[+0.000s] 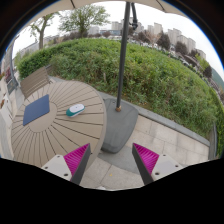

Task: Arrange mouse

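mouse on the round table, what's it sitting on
The mouse sits directly on the wooden slats of the round table, beside the blue mat, not on it. Its underside is hidden.

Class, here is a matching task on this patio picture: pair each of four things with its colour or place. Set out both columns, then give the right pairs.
Things:
1. mouse
2. mat
3. pole
4. gripper

Descriptions:
A. dark blue, lying flat on the round wooden table
B. dark and upright, rising from a grey base beside the table
C. small and pale, on the table just right of the mat
D. jaws open with pink pads, nothing between them

Pairs: 1-C, 2-A, 3-B, 4-D
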